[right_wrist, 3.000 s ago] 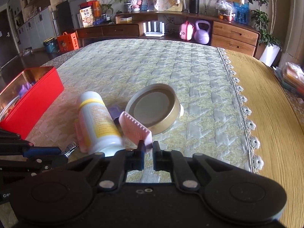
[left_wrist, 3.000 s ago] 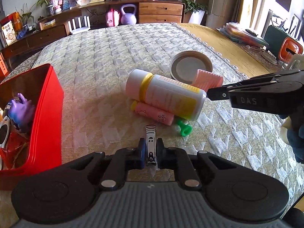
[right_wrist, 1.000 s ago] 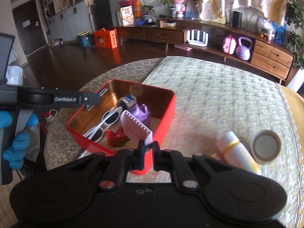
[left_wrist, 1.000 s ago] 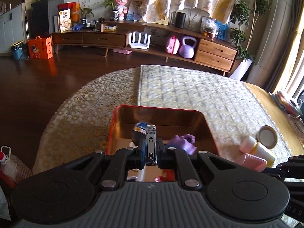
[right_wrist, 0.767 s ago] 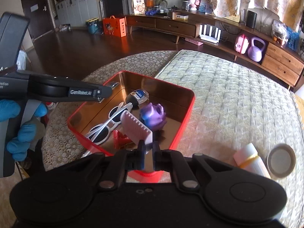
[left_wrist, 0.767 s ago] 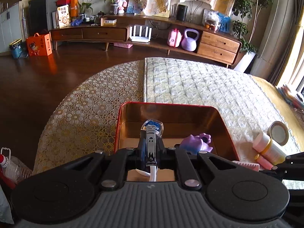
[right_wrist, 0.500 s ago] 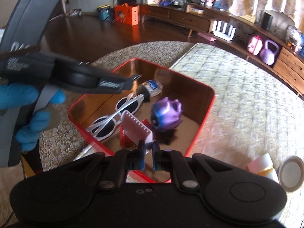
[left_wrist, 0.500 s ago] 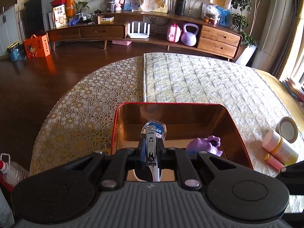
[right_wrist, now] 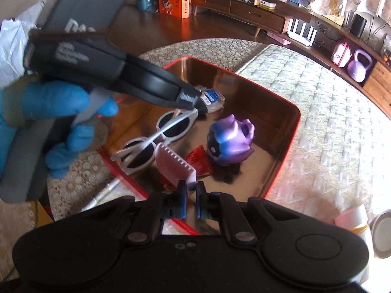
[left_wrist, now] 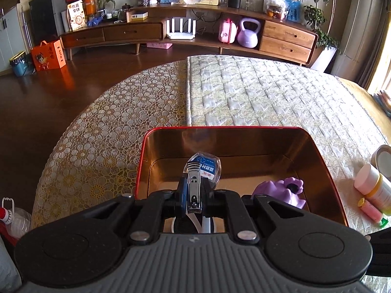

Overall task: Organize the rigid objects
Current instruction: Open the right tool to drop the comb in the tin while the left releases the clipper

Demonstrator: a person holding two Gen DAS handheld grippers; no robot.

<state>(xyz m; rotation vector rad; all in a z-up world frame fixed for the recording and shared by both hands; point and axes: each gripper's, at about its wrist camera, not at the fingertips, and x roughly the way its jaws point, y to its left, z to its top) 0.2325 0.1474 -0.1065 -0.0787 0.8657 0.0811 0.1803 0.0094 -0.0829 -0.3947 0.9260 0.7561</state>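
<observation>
**Little I can read from here**

From my left claw's camera, the small clear bottle (left_wrist: 206, 167) in the red tin (left_wrist: 244, 129) carries a blue label with white Chinese characters, too small for me to make out. The snack bag (left_wrist: 76, 14) on the sideboard shows large characters, also unclear. My left gripper (right_wrist: 189, 102) bears blurred white lettering.

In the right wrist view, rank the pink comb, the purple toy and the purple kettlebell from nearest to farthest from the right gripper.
1. pink comb: clamped in the right gripper, over the red tin.
2. purple toy: inside the tin, ahead and slightly right.
3. purple kettlebell: far upper right, on the low wooden sideboard across the room.
</observation>
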